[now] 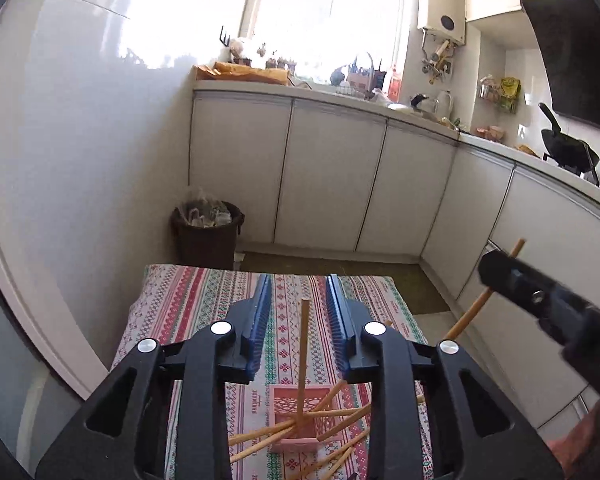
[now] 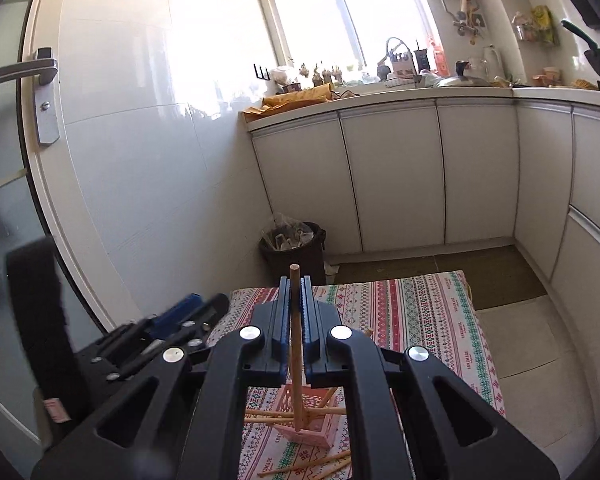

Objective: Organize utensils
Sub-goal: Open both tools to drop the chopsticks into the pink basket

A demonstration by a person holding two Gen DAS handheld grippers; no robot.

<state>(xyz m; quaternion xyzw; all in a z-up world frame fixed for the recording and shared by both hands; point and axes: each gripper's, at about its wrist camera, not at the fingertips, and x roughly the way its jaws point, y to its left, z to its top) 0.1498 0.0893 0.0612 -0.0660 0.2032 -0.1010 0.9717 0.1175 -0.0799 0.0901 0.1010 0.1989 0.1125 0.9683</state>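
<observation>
Kitchen: patterned tablecloth (image 1: 204, 300) under scattered chopsticks (image 1: 340, 416).

A full dark trash bin (image 2: 294, 246) stands beside the white cabinets (image 2: 392, 176), under the cluttered window (image 2: 316, 12).

Patterned tablecloth (image 1: 204, 300) — pink basket (image 1: 296, 420), chopsticks (image 1: 340, 456)

A: Pink holder (image 1: 296, 420) at bottom centre of the left wrist view. Clear above?

B: No. One chopstick (image 1: 302, 364) stands upright in it, between the parted fingers of the left gripper (image 1: 300, 312).

A: Sides?

B: Loose chopsticks (image 1: 340, 412) fan across the rim and the patterned tablecloth (image 1: 188, 300). Far cloth, upper part, lies bare. Right gripper (image 1: 548, 304) blocks the right edge.
</observation>
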